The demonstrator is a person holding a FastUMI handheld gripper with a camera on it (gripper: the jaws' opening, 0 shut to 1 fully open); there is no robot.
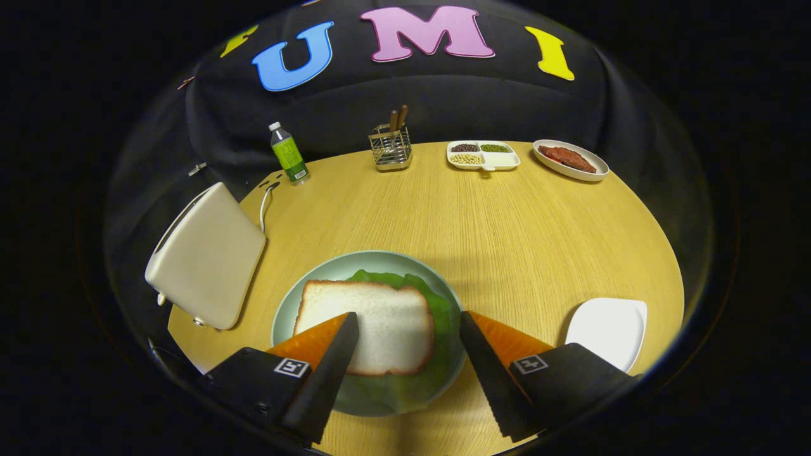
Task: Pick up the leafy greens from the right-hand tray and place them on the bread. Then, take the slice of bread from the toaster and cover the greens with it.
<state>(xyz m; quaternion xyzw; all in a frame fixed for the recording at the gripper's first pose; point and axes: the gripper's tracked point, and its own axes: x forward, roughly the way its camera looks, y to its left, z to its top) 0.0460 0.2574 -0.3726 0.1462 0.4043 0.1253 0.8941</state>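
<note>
The gripper-mounted fisheye rides close above the round yellow wooden table (507,240), looking forward and down along the gripper (408,329)'s parted fingers; the wire utensil rack (391,149) stands at 12 o'clock, far side.

A staged booth kitchen — wooden table (494,240), toaster (206,256), cutlery holder (391,149), food dishes (483,155).

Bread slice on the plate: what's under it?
Leafy greens stick out from under the bread slice on the plate. Anything beneath the greens is covered. Gripper jaws open, astride the slice.
</note>
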